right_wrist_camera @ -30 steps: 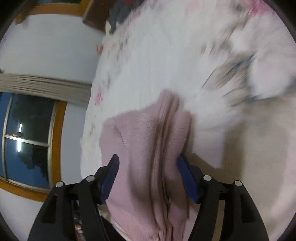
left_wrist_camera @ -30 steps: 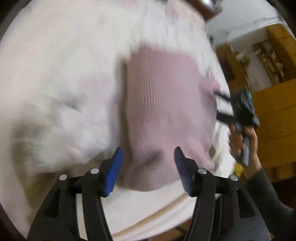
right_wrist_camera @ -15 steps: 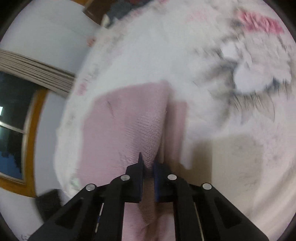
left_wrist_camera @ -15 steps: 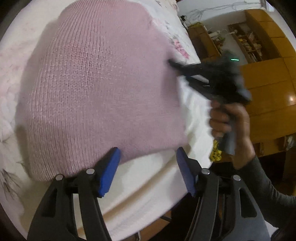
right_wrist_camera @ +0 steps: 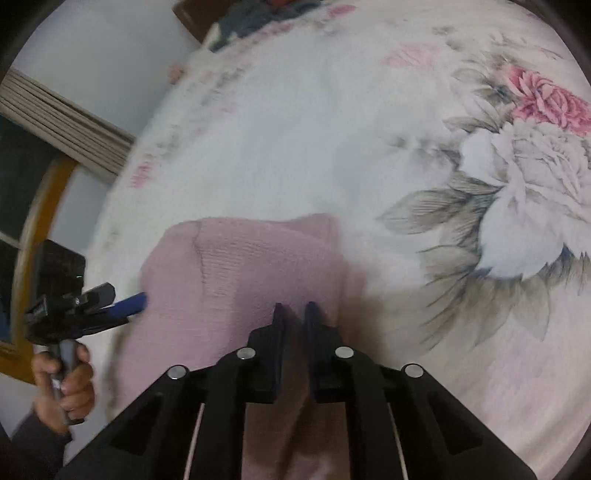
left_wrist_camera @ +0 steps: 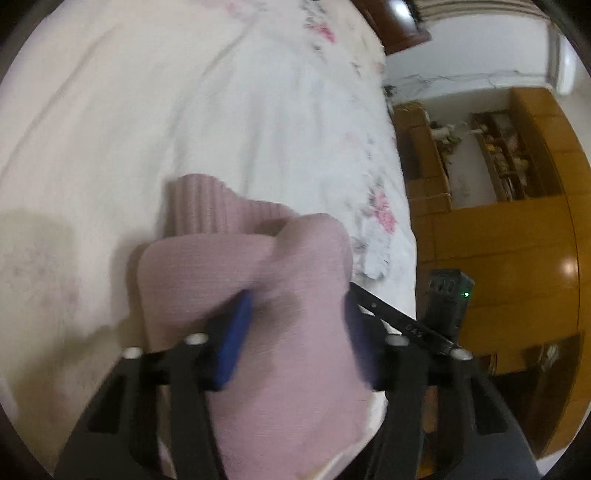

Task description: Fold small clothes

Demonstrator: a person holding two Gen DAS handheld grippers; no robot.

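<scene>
A pink knitted garment [left_wrist_camera: 229, 258] lies bunched on the floral bed sheet [left_wrist_camera: 258, 110], its ribbed hem [left_wrist_camera: 199, 210] sticking out at the far side. My left gripper [left_wrist_camera: 295, 325] is open, and a fold of the knit lies between its blue fingers [left_wrist_camera: 236, 325]. In the right wrist view the same garment [right_wrist_camera: 251, 266] sits in front of my right gripper [right_wrist_camera: 295, 314], which is shut on its near edge. The left gripper [right_wrist_camera: 129, 302] shows there at the garment's left edge, held by a hand [right_wrist_camera: 70, 376]. The right gripper [left_wrist_camera: 369, 302] shows in the left wrist view, touching the garment's right side.
The bed sheet carries a large printed flower [right_wrist_camera: 517, 184] to the right of the garment. Wooden cabinets [left_wrist_camera: 498, 240] stand beyond the bed's right edge. A window frame [right_wrist_camera: 33, 206] and a curtain [right_wrist_camera: 62, 122] are at the left. Dark clothes [right_wrist_camera: 251, 14] lie at the bed's far end.
The right gripper went from open around the garment's edge to shut on it. The left gripper moved forward over the garment, which now sits bunched between its fingers instead of spread flat.
</scene>
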